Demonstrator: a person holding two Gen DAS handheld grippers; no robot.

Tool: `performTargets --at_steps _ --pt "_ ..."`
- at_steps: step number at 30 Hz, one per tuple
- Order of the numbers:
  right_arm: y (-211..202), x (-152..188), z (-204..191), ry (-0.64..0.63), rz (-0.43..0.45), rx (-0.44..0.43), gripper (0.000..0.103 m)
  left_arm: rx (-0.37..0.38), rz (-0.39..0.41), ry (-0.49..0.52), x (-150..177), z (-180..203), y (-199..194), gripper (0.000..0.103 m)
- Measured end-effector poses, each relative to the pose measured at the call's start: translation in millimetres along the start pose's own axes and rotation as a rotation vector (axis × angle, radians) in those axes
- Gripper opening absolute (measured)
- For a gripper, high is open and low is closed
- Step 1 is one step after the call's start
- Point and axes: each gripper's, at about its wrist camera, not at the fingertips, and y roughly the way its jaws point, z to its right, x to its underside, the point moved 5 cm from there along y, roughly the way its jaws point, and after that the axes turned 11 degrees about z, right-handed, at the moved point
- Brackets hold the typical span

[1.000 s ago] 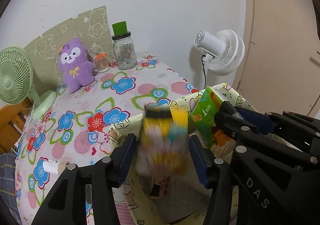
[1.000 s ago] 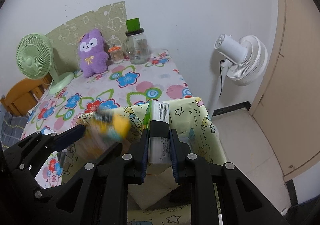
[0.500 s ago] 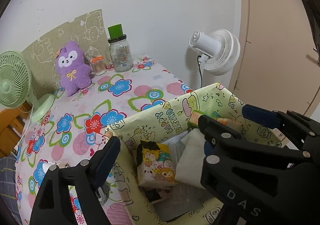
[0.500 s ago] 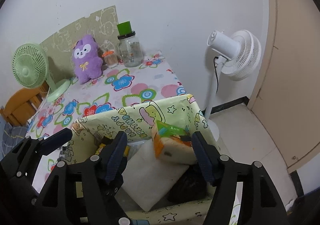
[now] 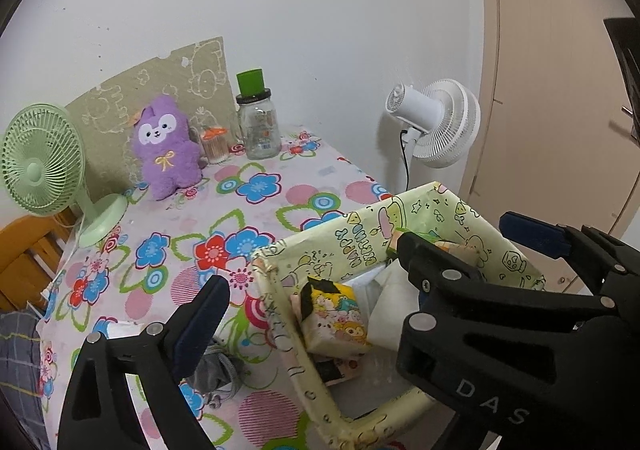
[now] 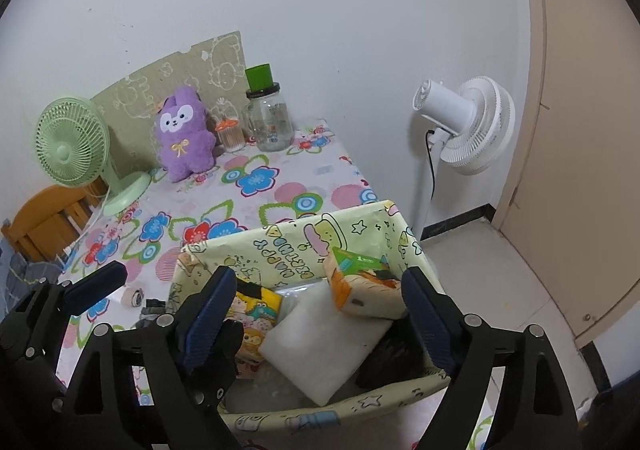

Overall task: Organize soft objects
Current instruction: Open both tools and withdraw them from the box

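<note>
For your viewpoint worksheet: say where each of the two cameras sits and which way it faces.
Left wrist: on the left gripper, angled down at the box and floral table; own open fingers, right gripper crossing.
Right wrist: on the right gripper, angled down into the box; own open fingers, left gripper's finger.
Shared: box, purple plush, both fans.

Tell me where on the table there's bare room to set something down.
The flowered tablecloth is free between the purple plush toy and the yellow box. It's crowded along the wall around the glass jar, and inside the box.
</note>
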Motion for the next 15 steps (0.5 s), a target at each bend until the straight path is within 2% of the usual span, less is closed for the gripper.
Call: performTargets --at_steps 15 --pt "-29.0 -6.8 -28.3 -0.029 0.057 0.009 0.094 -0.021 0.047 -0.01 -2.7 -23.6 -34.3 0.099"
